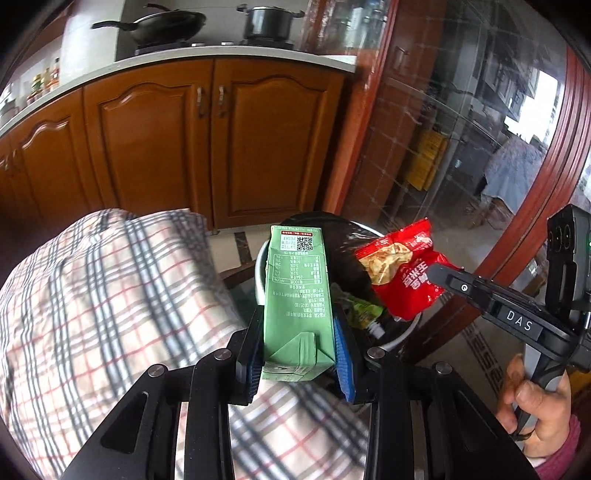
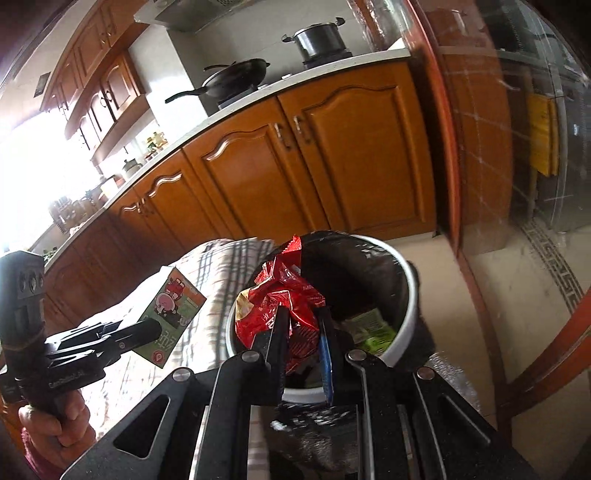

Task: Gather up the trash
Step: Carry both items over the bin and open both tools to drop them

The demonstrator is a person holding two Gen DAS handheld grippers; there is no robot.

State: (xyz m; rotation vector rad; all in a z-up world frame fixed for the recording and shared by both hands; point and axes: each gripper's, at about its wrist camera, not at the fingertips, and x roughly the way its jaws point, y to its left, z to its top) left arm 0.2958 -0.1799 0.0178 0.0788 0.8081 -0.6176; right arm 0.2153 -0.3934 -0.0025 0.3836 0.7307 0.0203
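Observation:
My left gripper is shut on a green drink carton, held upright at the near left rim of a white trash bin lined with a black bag. My right gripper is shut on a red snack wrapper and holds it over the bin's opening. The wrapper and the right gripper also show in the left wrist view; the carton and the left gripper show in the right wrist view. Green packaging lies inside the bin.
A table with a plaid cloth lies left of the bin. Wooden kitchen cabinets stand behind, with a wok and a pot on the counter. A red-framed glass door is on the right.

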